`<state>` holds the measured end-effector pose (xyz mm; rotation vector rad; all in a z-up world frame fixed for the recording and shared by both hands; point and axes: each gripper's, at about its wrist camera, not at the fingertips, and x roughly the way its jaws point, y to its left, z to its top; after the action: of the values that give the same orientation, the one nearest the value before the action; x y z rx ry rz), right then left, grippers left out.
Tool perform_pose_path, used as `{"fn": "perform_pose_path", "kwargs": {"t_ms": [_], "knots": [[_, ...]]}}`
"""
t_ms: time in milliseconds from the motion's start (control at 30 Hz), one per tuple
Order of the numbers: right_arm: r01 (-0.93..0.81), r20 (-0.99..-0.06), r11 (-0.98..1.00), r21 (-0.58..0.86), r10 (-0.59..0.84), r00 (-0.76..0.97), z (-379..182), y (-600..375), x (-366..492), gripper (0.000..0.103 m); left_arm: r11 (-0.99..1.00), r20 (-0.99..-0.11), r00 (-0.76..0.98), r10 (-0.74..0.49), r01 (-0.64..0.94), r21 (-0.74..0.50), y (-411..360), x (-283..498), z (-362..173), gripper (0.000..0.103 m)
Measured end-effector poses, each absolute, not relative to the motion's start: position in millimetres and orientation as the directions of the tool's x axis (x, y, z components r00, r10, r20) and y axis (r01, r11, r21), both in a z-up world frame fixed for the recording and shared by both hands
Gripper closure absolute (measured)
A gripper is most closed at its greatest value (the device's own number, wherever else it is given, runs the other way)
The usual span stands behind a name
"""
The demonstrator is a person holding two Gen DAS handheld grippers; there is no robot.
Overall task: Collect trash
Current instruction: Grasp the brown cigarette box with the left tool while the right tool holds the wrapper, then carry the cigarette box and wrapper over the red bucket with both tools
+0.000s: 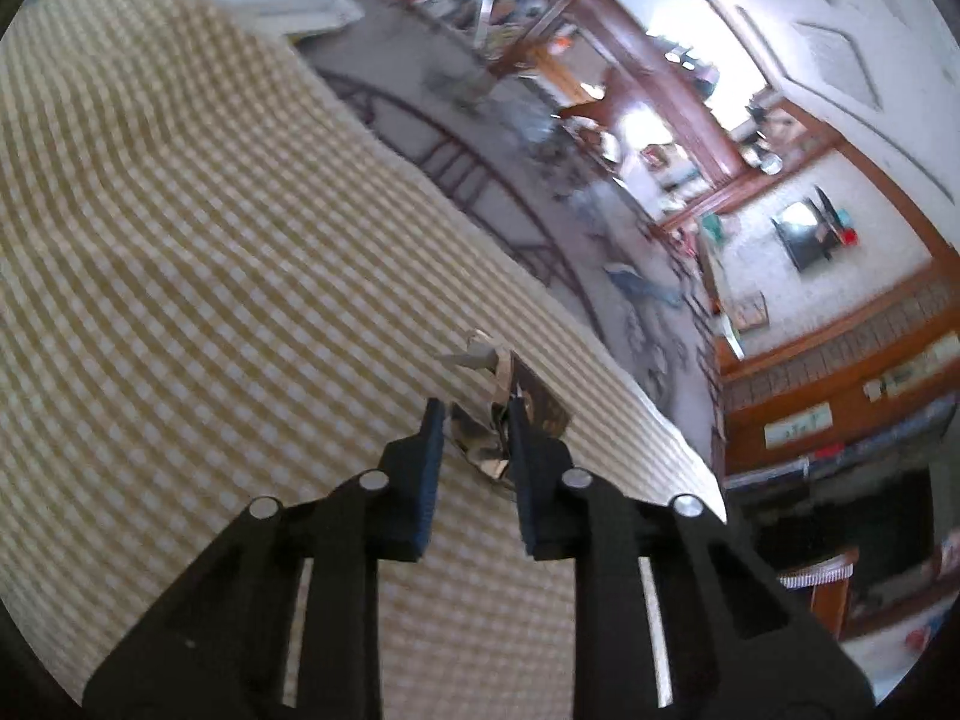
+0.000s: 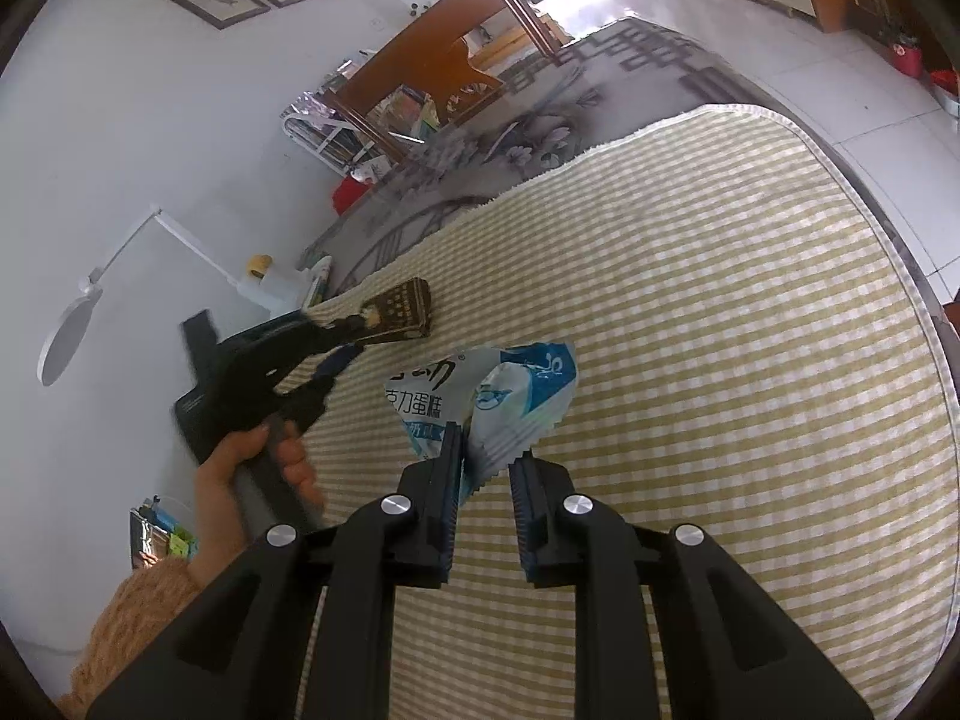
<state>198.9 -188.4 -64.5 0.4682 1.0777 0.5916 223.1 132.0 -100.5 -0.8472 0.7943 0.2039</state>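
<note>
A crumpled brown and silver wrapper point(image 1: 510, 408) lies near the edge of the checked tablecloth point(image 1: 180, 240). My left gripper point(image 1: 474, 414) is open, its fingers either side of the wrapper's near end. It also shows in the right wrist view point(image 2: 354, 333), its tips at the same brown wrapper point(image 2: 402, 315). A blue and white snack wrapper point(image 2: 498, 396) lies on the cloth point(image 2: 720, 360). My right gripper point(image 2: 489, 450) is open, with the wrapper's near edge between its fingers and against the left finger point(image 2: 450, 480).
The table edge runs close to the brown wrapper, with patterned floor point(image 1: 540, 168) beyond it. A white lamp point(image 2: 72, 324) and white items point(image 2: 282, 282) sit by the table's far left. Wooden furniture point(image 2: 432, 72) stands farther off.
</note>
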Motion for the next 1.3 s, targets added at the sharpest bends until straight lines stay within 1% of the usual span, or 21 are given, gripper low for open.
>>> {"fn": "perform_pose_path", "kwargs": {"t_ms": [200,367,467,567,633,733,767,867,900,933,967,1033,1233,1300], "knots": [[-0.219,-0.693,0.776,0.592,0.628,0.353,-66,-190,192,0.086,0.677,-0.635,0.734,-0.241,-0.341,-0.652,122,147,-79,0.085],[-0.251,-0.690,0.779,0.574,0.626,0.363,-56,-197,171,0.086,0.562,-0.581,0.722,-0.376,-0.321,-0.763,125,68,-80,0.085],[-0.265,-0.685,0.778,0.570,0.628,0.370,-47,-205,153,0.085,0.593,-0.625,0.654,-0.427,-0.320,-0.739,116,41,-82,0.085],[-0.260,-0.657,0.758,0.599,0.650,0.381,-43,-217,128,0.084,0.648,-0.669,0.588,-0.455,-0.297,-0.701,104,23,-86,0.085],[-0.243,-0.659,0.755,0.609,0.652,0.374,-50,-223,109,0.083,0.711,-0.710,0.552,-0.438,-0.271,-0.649,95,19,-88,0.085],[-0.217,-0.699,0.770,0.600,0.637,0.326,-67,-221,93,0.083,0.784,-0.766,0.496,-0.409,-0.239,-0.573,80,28,-92,0.085],[-0.219,-0.712,0.777,0.590,0.628,0.312,-72,-219,91,0.083,0.797,-0.778,0.480,-0.406,-0.230,-0.558,75,34,-94,0.084],[-0.234,-0.742,0.815,0.531,0.580,0.336,-73,-217,91,0.083,0.845,-0.810,0.482,-0.336,-0.226,-0.485,63,48,-93,0.082],[-0.233,-0.748,0.824,0.517,0.567,0.346,-73,-217,92,0.083,0.853,-0.811,0.493,-0.316,-0.226,-0.470,59,53,-91,0.079],[-0.227,-0.754,0.832,0.506,0.555,0.351,-75,-217,94,0.083,0.853,-0.809,0.499,-0.310,-0.230,-0.468,56,55,-88,0.067],[-0.219,-0.755,0.831,0.512,0.557,0.345,-77,-217,95,0.083,0.847,-0.804,0.512,-0.302,-0.243,-0.473,53,57,-87,0.046],[-0.212,-0.750,0.820,0.533,0.573,0.330,-80,-216,96,0.083,0.831,-0.789,0.540,-0.292,-0.264,-0.489,46,56,-86,0.033],[-0.221,-0.739,0.813,0.538,0.581,0.341,-78,-218,97,0.082,0.853,-0.799,0.569,-0.194,-0.304,-0.424,22,45,-90,0.025],[-0.214,-0.736,0.812,0.543,0.583,0.344,-78,-220,99,0.080,0.864,-0.807,0.577,-0.123,-0.338,-0.373,19,36,-95,0.025]]}}
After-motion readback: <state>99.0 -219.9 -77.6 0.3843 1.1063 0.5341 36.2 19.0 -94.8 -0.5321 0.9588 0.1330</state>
